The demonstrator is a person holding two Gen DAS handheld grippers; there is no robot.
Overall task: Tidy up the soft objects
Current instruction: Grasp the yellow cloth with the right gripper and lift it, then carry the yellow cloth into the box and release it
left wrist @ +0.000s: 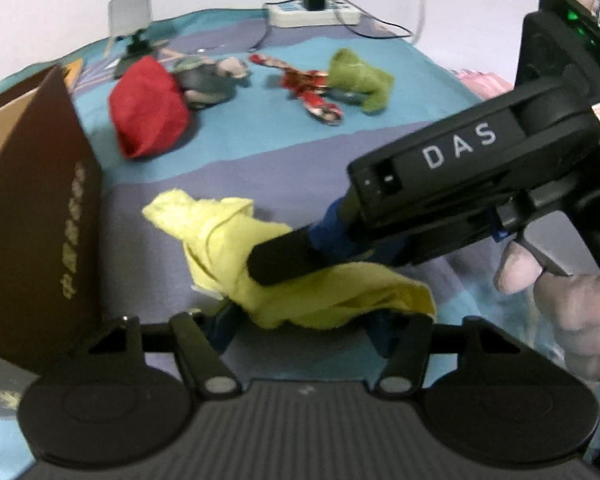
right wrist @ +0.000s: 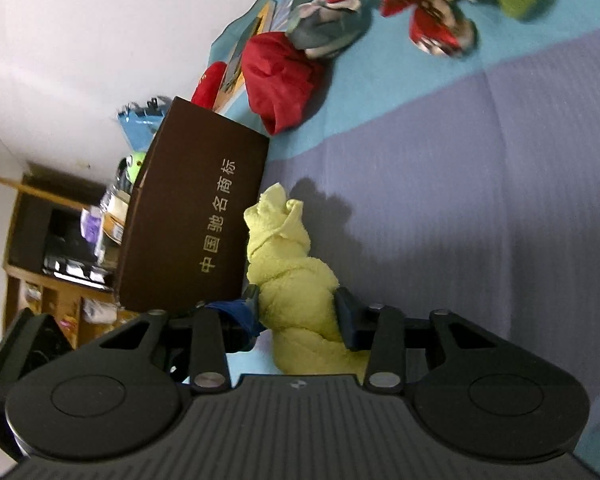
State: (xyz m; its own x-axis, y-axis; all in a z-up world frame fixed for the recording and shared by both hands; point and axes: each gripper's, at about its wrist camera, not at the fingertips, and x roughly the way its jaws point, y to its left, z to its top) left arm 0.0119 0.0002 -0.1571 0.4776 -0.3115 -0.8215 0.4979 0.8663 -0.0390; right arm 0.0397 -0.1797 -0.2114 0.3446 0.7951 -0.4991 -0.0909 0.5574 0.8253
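The brown box (left wrist: pixel 40 208) stands at left on the bed sheet (left wrist: pixel 300 160). Just beside it lies the yellow cloth (left wrist: pixel 236 264). The left gripper (left wrist: pixel 304 320) straddles the cloth's near end, pads not visibly pressing; the right gripper (right wrist: pixel 296 308) is clamped on the cloth

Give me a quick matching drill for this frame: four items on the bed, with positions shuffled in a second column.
Items:
1. yellow towel
2. brown box
3. red cloth
4. green plush

Positions:
A. far side of the bed, beside the red patterned cloth
B. between the right gripper fingers
C. against the grey plush
D. standing at the bed's edge, next to the towel

Pairs: 1-B, 2-D, 3-C, 4-A
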